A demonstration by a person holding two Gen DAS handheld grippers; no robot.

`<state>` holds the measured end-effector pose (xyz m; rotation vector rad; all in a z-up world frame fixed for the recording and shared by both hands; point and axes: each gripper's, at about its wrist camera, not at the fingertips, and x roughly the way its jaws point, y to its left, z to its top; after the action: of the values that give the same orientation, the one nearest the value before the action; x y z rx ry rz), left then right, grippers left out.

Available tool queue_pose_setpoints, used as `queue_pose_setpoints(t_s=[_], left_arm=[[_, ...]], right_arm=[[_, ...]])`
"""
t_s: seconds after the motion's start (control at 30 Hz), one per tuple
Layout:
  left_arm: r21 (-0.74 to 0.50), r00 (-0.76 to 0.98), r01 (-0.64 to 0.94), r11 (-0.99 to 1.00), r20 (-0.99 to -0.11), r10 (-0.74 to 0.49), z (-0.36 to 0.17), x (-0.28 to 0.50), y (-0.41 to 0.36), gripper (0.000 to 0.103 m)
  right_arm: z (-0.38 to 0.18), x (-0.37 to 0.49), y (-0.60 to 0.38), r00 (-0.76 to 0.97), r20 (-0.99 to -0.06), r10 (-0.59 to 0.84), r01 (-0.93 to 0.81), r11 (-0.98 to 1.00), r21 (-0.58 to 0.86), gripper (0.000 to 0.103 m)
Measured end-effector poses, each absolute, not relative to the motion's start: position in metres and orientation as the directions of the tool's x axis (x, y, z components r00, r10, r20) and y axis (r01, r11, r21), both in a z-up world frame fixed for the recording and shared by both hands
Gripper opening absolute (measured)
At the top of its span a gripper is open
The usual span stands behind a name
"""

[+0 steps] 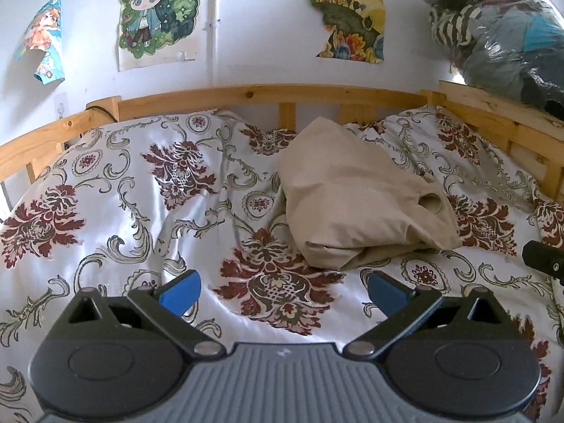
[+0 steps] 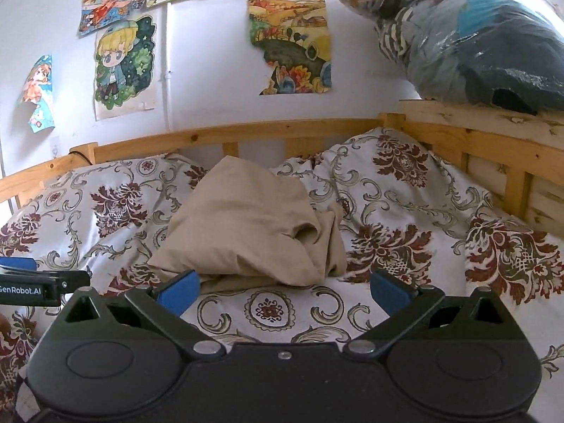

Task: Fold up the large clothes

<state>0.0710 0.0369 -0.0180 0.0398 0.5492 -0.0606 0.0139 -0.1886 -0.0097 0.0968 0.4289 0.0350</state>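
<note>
A beige garment (image 1: 359, 204) lies in a loose folded heap on the floral bedspread (image 1: 148, 190), ahead and right of my left gripper (image 1: 283, 290). That gripper is open, its blue pads (image 1: 181, 294) wide apart over bare bedspread. In the right wrist view the same beige garment (image 2: 246, 232) sits just beyond my right gripper (image 2: 283, 290), which is open with nothing between its blue pads (image 2: 387, 294). The near edge of the cloth reaches the left pad. The left gripper's black body (image 2: 42, 287) shows at the left edge, the right gripper's body (image 1: 543, 257) at the right edge of the left wrist view.
A wooden bed rail (image 1: 268, 95) runs along the far side and right of the bed (image 2: 493, 148). A clear plastic bag of clothes (image 2: 472, 38) rests on the right rail. Drawings (image 2: 292, 42) hang on the white wall behind.
</note>
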Motion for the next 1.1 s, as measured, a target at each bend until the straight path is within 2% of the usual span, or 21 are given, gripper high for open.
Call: queue_pose_setpoints(t_s=[1.1], left_arm=[[0.016, 0.851, 0.068, 0.998, -0.523, -0.049, -0.016, 0.0697, 0.0367, 0.102]], right_arm=[[-0.0093, 0.0125, -0.1907, 0.912, -0.407, 0.051, 0.003, 0.992, 0.13, 0.102]])
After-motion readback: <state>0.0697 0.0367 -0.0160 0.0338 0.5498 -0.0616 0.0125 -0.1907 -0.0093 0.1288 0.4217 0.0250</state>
